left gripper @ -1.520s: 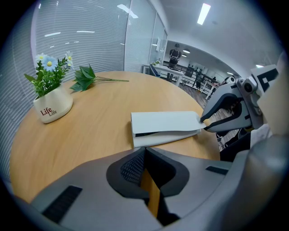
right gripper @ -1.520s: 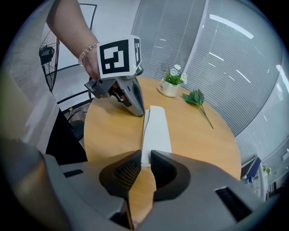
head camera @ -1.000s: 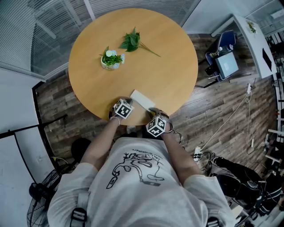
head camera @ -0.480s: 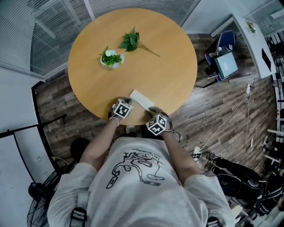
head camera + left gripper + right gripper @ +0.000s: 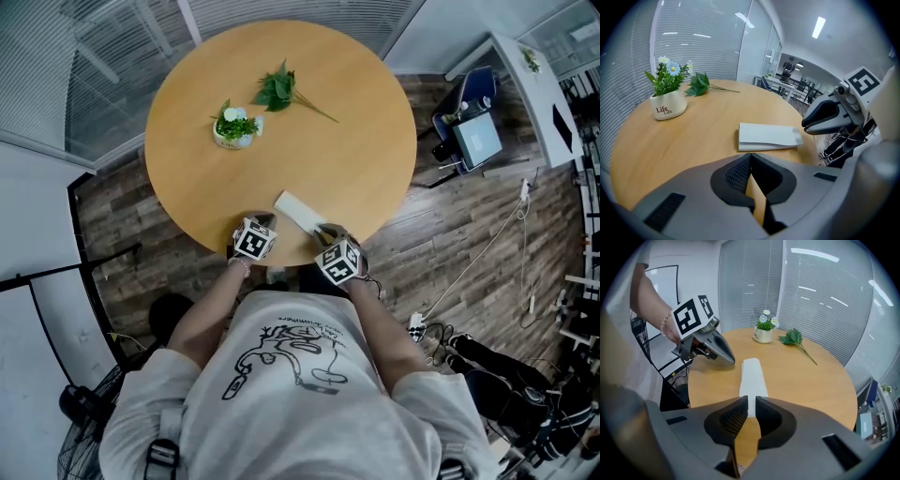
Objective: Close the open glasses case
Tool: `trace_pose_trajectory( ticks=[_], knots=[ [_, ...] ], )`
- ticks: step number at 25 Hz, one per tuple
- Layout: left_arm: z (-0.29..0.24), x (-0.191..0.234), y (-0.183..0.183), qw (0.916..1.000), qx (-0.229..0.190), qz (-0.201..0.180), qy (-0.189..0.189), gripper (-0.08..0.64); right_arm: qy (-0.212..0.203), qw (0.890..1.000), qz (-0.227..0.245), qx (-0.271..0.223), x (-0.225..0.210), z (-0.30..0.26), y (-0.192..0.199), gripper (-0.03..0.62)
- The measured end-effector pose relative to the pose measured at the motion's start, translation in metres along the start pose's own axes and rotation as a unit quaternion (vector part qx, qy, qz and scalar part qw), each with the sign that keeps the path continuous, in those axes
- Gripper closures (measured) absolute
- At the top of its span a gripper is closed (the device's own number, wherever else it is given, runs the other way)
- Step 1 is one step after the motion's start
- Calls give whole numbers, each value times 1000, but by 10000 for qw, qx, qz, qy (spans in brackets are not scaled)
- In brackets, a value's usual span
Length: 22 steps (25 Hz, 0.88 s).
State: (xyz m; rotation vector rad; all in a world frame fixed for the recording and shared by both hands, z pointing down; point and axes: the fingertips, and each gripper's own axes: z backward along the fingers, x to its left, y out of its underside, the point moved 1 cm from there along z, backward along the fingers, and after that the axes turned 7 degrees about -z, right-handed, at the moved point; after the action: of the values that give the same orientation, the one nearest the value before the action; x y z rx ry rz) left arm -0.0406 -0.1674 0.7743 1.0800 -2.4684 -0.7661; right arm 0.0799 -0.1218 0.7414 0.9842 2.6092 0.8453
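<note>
Glasses case (image 5: 300, 214) on round wooden table (image 5: 347, 131), white, long and flat, near the edge closest to the person, lying at a slant. In the left gripper view the case (image 5: 768, 136) shows two layers, upper one resting on the lower, thin seam along the side; looks folded down, no gap visible. Left gripper (image 5: 751, 155): jaw tips pressed together at the front, only a thin wedge of tabletop showing behind them, nothing between. It sits just beside the case's long side, apart from it. Right gripper (image 5: 751, 400): jaws parted by a narrow slot, nothing pinched; the case (image 5: 752, 376) lies lengthwise straight ahead of the slot, its near end in line with the gap, and contact can't be judged. From the head view both grippers hang over the table's near rim, one on either side of the case's near end. Farther across the table, well apart from the case: small white flower pot (image 5: 234, 128) with green stems and pale blooms, upright, and a loose leafy sprig (image 5: 278, 87) lying flat just beyond it.
</note>
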Motion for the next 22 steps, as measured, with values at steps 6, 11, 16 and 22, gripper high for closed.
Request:
trace_pose_trajectory(
  ticks=[6, 11, 16, 22],
  knots=[
    [22, -4, -11, 9995, -238, 175, -66, 540, 95, 9990, -359, -257, -13, 15, -11, 541],
    [34, -6, -26, 9984, -485, 292, -83, 540, 130, 9973, -575, -430, -24, 23, -19, 548],
    [53, -10, -54, 9957, -837, 380, -98, 540, 157, 9938, -863, -686, -34, 39, -33, 555],
    [72, -13, -80, 9917, -1229, 355, -85, 540, 208, 9880, -1192, -963, -43, 60, -50, 560]
  ],
)
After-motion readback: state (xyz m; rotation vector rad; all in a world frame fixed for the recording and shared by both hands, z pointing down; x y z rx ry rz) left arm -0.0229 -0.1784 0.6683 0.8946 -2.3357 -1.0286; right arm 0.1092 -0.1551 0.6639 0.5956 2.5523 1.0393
